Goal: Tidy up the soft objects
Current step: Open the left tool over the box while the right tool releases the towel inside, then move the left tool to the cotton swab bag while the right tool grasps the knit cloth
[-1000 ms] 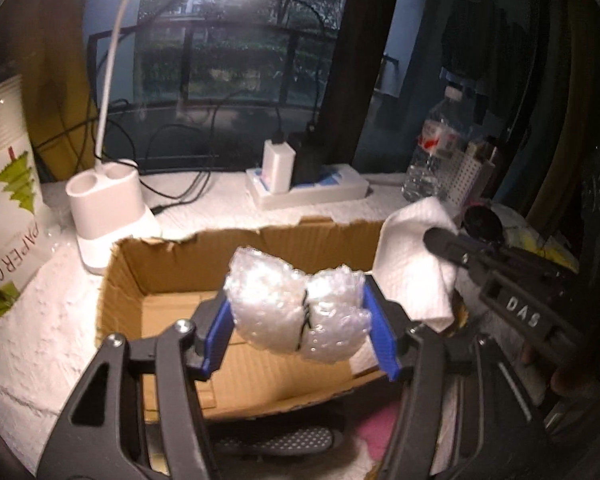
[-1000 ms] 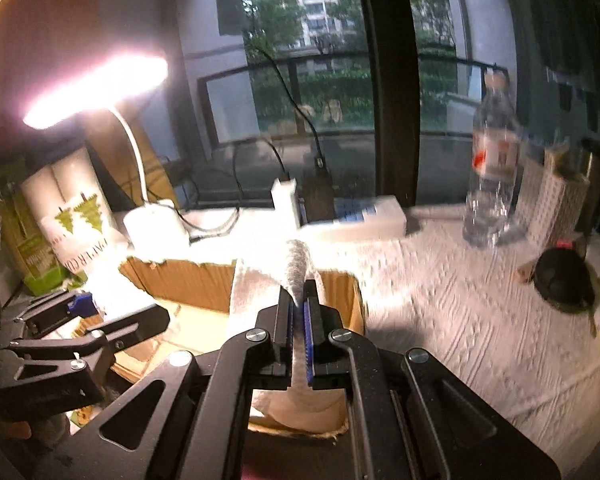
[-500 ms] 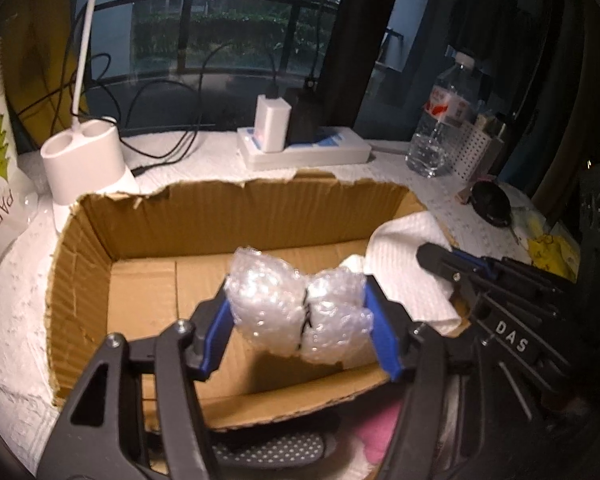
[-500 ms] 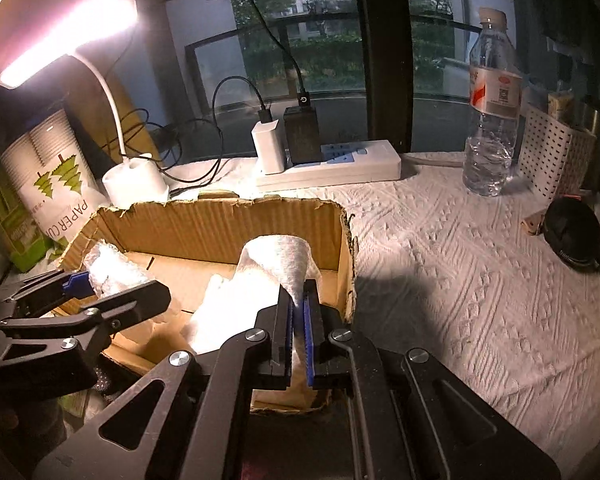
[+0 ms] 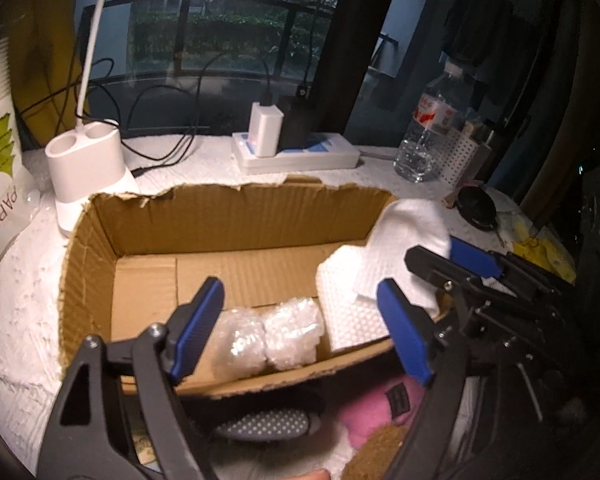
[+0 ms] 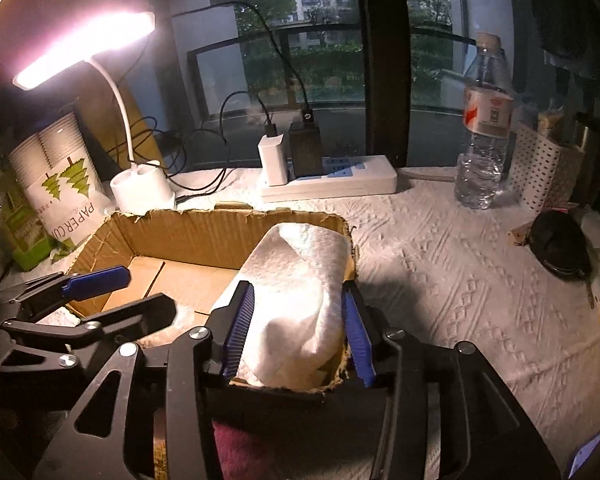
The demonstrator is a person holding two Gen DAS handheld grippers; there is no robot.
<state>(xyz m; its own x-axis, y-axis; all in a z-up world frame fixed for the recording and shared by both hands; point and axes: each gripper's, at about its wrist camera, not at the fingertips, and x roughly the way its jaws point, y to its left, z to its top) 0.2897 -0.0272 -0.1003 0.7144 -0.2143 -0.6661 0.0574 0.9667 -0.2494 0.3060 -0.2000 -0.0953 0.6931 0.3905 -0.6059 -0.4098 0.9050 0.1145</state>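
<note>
While both sets of jaws are just opening, the left gripper (image 5: pixel 300 328) is standing spread above the bubble wrap bundle (image 5: pixel 270 338), now lying free on the cardboard box (image 5: pixel 236 216) floor by its near wall. The right gripper (image 6: pixel 296 328) is parting around the white towel (image 6: pixel 300 288), slumped in the box's right end. Best lifting both straight up, pads clear of fabric and box rim.

Both grippers hang over the cardboard box (image 5: pixel 228 216) — left gripper (image 5: pixel 300 332) and right gripper (image 6: pixel 296 328) just opened wide.
</note>
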